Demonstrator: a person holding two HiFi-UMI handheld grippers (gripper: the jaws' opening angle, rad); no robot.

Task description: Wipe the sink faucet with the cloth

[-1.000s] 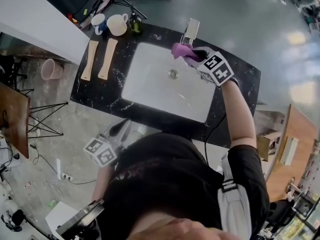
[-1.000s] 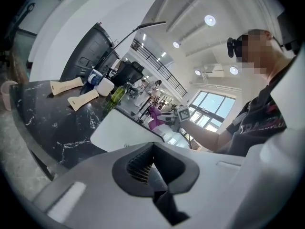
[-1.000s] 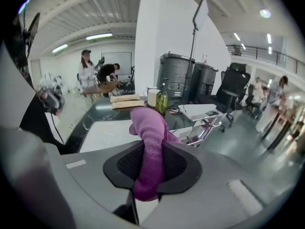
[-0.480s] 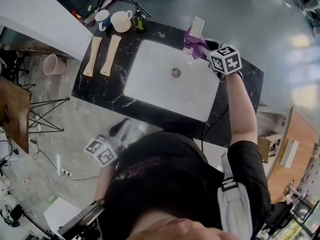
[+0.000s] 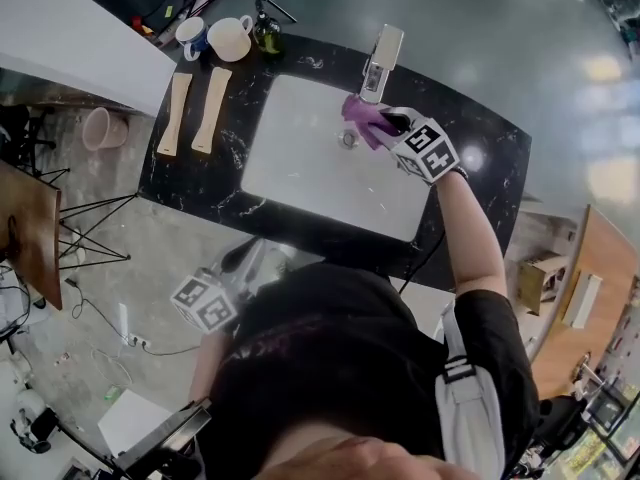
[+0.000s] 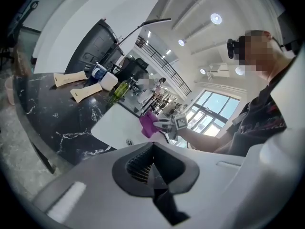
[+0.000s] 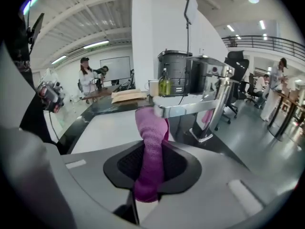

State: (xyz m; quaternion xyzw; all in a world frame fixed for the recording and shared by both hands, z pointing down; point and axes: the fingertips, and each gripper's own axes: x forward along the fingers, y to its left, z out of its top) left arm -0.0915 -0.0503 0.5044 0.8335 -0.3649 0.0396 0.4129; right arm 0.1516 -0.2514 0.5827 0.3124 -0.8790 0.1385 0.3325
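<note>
right gripper (image 7: 151, 162): jaws pinching purple knit cloth (image 7: 151, 128) | cloth at flat chrome faucet (image 7: 190, 108) | left gripper (image 6: 152, 171): jaws pressed together

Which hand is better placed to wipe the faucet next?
Right. The right tongs grip the cloth at the faucet; the left tongs are empty, short of the counter.

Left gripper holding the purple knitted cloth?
No, the purple knitted cloth is pinched in the right gripper; the left gripper has nothing between its closed jaws.
</note>
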